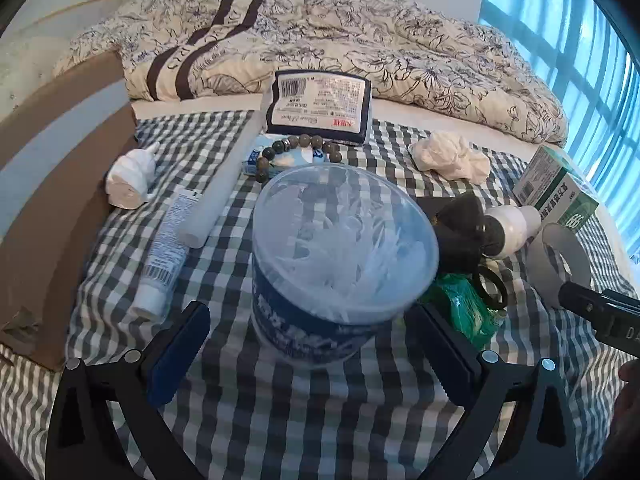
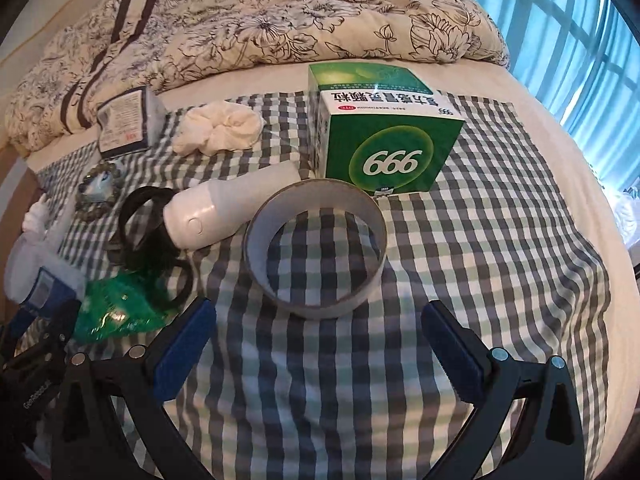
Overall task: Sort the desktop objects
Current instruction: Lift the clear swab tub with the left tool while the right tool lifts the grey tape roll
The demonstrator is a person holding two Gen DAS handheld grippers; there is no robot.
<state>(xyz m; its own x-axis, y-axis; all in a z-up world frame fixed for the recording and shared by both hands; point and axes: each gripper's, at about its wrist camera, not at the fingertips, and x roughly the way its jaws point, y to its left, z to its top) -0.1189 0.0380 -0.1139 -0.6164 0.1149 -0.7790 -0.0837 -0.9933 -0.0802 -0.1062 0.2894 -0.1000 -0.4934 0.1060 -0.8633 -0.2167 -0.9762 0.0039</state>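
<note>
1. While both grippers hung over a bed spread with a grey-and-white checked cloth [image 2: 480, 240], the left gripper [image 1: 308, 344] had its blue-padded fingers [image 1: 180, 352] spread wide on either side of a round clear plastic tub with a blue label [image 1: 340, 256], not touching it.
2. The tub stood upright on the cloth, filled with pale, thin white pieces too blurred to identify.
3. To the tub's left lay a white squeeze tube with a barcode [image 1: 164, 252], a long white cylinder [image 1: 224, 184] and a small white ridged figurine [image 1: 132, 178].
4. Behind the tub sat a brown beaded bracelet [image 1: 304, 148] on a small blue-and-white packet, and beyond it a dark-edged tissue pack with a printed white label [image 1: 320, 106].
5. A crumpled white tissue [image 2: 220, 126] lay near the far edge of the cloth.
6. The right gripper [image 2: 320, 344] also had its fingers [image 2: 454, 350] apart and empty, just short of a wide roll of clear tape [image 2: 316, 240] lying flat.
7. Behind the roll stood a green-and-white cardboard medicine box marked 999 [image 2: 384, 140].
8. To the roll's left lay a white bottle on its side [image 2: 224, 208], black looped hair ties [image 2: 140, 216] and a crinkled green plastic wrapper [image 2: 116, 312].
9. A floral quilt [image 2: 260, 20] was heaped along the back of the bed.
</note>
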